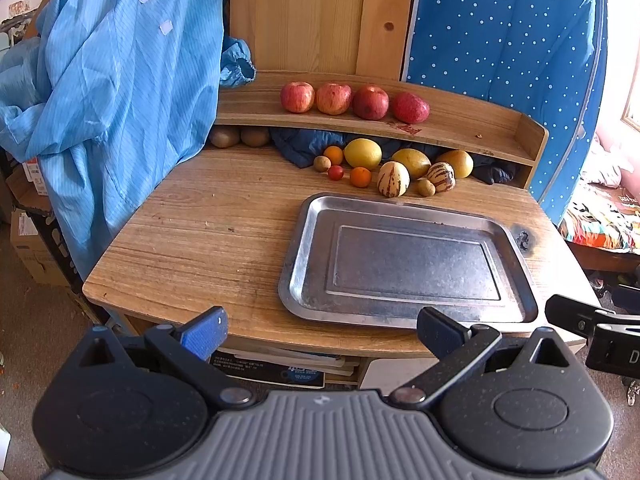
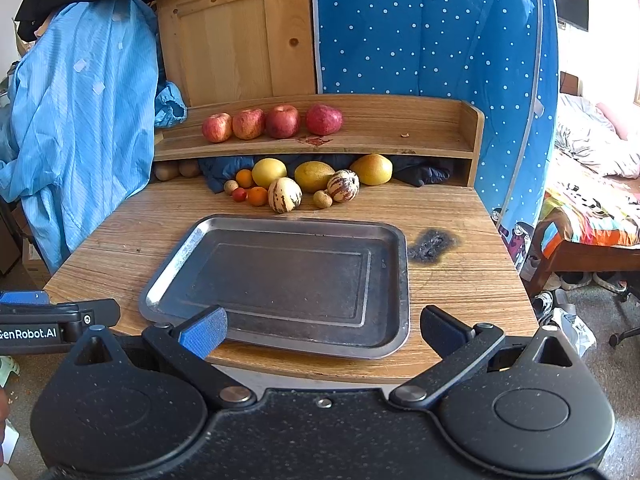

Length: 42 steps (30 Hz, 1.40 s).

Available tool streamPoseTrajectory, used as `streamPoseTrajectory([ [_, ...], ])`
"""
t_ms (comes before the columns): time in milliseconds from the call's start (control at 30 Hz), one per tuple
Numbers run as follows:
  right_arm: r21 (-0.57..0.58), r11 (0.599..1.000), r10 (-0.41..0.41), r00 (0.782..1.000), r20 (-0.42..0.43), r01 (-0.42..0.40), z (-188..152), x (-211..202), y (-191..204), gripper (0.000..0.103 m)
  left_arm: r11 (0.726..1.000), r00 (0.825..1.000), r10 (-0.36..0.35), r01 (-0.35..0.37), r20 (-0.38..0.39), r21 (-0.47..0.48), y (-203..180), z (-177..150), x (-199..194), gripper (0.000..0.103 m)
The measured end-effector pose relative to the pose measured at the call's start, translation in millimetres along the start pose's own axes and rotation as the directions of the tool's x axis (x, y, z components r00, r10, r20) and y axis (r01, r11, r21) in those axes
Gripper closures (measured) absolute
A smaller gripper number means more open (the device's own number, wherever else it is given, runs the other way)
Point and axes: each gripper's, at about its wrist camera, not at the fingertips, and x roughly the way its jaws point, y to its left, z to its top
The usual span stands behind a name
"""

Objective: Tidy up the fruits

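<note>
Steel tray, dull grey with a raised rim and a stepped flat centre, sat empty on the wooden table just ahead of the left gripper and slightly to its right. Left jaws were spread wide, nothing between them. Beyond the tray, well ahead: loose fruit cluster at the table's back edge — three yellow round ones, two cream ones with purple stripes, small oranges, a small red one, small brown ones. Four red apples lined up on the shelf above.

Right wrist view: right gripper was also released, jaws wide apart, empty, at the near table edge. Tray lay directly ahead, near rim between the fingertips. Same fruit cluster past its far rim, apples higher up. Dark burn mark on the table, right of the tray. Left gripper's body showed at far left.
</note>
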Motion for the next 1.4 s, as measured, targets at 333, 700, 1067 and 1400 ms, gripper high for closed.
streamPoseTrajectory([
  [333,0.000,1.000,0.001,1.000,-0.001,-0.001,-1,1,1,0.001,1.000,1.000,-0.001,0.001,0.000,0.000,0,-1,0,0.001],
  [700,0.002,1.000,0.003,1.000,-0.001,-0.003,2,-2,4,0.001,1.000,1.000,0.011,-0.011,-0.012,0.026,4,-4,0,0.001],
  [1067,-0.020,0.999,-0.043,0.999,0.022,0.044,-6,-4,37,0.001,0.998,0.998,0.032,-0.030,-0.051,0.047,29,-13,-9,0.001],
  [1400,-0.124,0.992,-0.032,0.999,0.011,0.033,-5,0,49,0.001,0.993,0.991,-0.052,0.038,-0.125,-0.114,57,-11,15,0.001],
])
